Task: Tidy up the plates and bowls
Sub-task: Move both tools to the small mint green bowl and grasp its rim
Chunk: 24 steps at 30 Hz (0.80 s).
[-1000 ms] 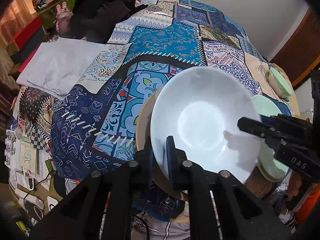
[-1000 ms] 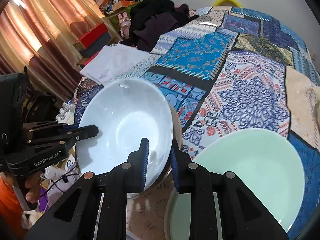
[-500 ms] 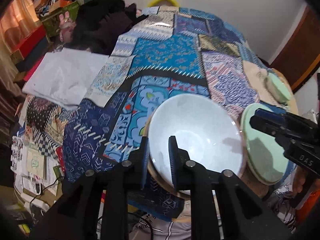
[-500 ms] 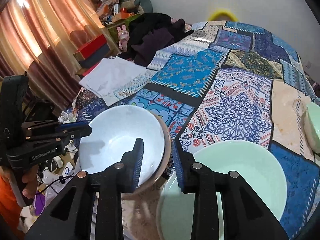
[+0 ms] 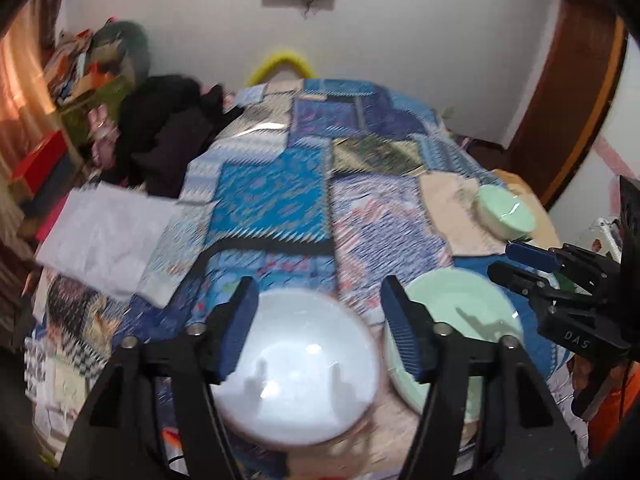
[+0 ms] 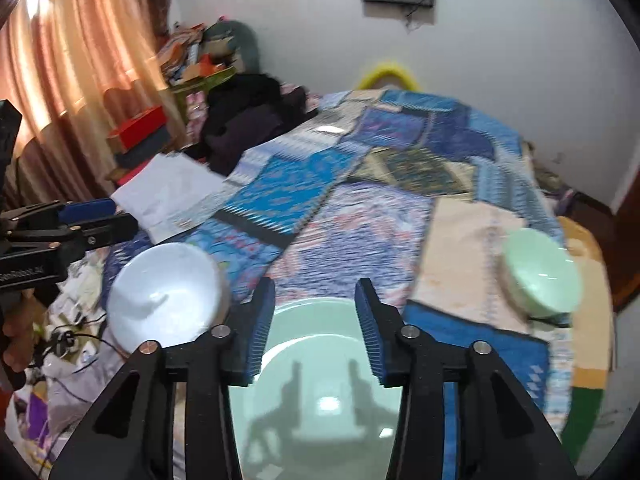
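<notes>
A white bowl (image 5: 298,364) sits on the patchwork bedspread near the front edge, resting on a tan plate whose rim barely shows. My left gripper (image 5: 318,320) is open above it, holding nothing. A pale green plate (image 6: 320,380) lies to its right; my right gripper (image 6: 316,320) is open above it, empty. The white bowl also shows in the right wrist view (image 6: 164,300), and the green plate in the left wrist view (image 5: 460,320). A small green bowl (image 6: 540,276) stands at the far right on a beige patch.
A white folded cloth (image 5: 104,236) lies at the left of the bed. Dark clothes (image 5: 168,132) are piled at the far left. Cluttered shelves (image 6: 192,60) and curtains (image 6: 80,60) stand on the left. The bed's front edge drops off just below the dishes.
Both grippers let go of the white bowl, opened wide and pulled back and up. The bowl now rests on the tan plate. The views tilted up toward the wall.
</notes>
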Motion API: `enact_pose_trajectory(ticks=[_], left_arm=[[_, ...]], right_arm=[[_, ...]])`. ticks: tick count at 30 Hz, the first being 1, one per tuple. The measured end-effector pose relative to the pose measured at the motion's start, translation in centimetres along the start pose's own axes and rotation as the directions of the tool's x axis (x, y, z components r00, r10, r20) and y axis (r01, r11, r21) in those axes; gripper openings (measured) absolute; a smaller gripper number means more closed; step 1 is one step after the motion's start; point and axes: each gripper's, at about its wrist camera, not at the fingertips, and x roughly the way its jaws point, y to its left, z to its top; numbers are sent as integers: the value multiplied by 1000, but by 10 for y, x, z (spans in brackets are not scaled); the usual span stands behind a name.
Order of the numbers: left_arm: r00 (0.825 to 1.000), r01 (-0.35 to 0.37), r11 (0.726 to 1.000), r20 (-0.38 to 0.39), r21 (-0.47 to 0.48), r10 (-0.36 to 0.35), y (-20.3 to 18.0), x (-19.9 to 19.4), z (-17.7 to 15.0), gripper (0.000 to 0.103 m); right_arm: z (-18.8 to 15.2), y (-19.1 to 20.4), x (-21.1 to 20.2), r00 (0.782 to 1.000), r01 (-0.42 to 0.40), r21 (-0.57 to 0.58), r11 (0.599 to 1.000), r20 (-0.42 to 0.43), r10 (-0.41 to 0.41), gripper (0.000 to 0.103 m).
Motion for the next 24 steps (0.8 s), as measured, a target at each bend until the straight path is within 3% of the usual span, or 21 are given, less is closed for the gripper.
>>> enact_pose_trajectory(ticks=[3, 9, 17, 24], left_arm=[[999, 41, 999, 8, 21, -42, -26, 7, 14, 79], [995, 100, 993, 3, 68, -101, -77, 32, 37, 90], [981, 178, 972, -105, 153, -163, -144, 96, 56, 90], [968, 212, 963, -170, 168, -184, -188, 148, 67, 90]], right_arm=[[-3, -28, -14, 998, 60, 32, 998, 24, -61, 47], [-14, -88, -34, 982, 181, 115, 977, 32, -185, 49], [-31, -167, -36, 952, 301, 239, 923, -15, -306, 49], [-37, -216, -15, 946, 318, 309, 896, -46, -319, 49]])
